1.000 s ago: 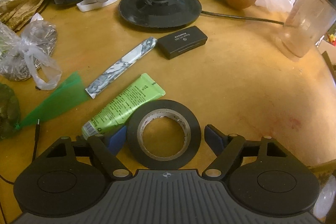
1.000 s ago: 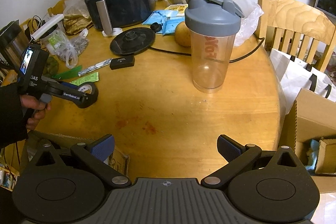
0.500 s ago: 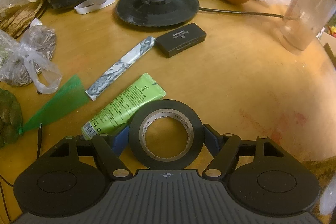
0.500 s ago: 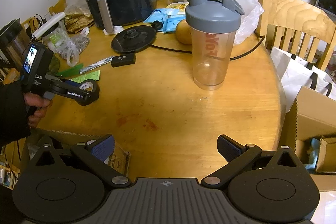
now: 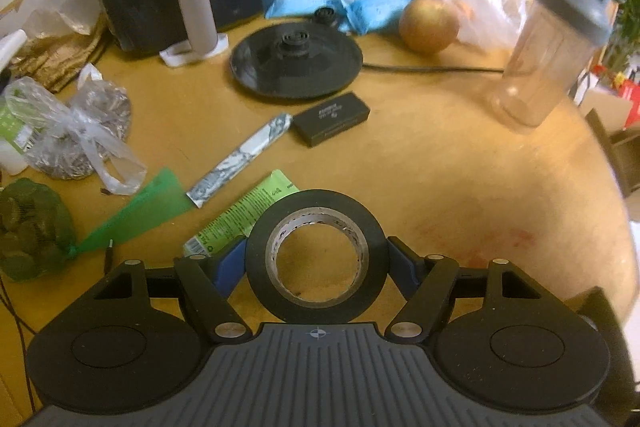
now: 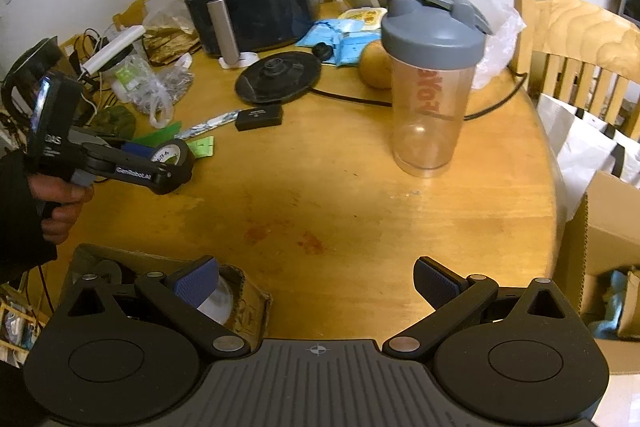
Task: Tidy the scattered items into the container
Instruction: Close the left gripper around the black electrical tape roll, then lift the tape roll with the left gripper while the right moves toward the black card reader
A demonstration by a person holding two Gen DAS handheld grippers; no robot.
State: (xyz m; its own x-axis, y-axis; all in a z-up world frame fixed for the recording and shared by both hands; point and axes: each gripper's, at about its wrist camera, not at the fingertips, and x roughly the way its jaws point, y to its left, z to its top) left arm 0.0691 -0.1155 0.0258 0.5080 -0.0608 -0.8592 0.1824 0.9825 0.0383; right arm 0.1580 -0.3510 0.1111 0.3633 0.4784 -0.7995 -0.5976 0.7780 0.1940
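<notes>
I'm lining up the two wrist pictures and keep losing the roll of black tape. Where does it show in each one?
Left wrist view: the roll of black tape sits low at centre, clamped between the left gripper fingers.
Right wrist view: the same roll is at the left edge, mid height, at the tip of the hand-held gripper.
Shared landmark: the black round kettle base, further back on the table in both.
</notes>
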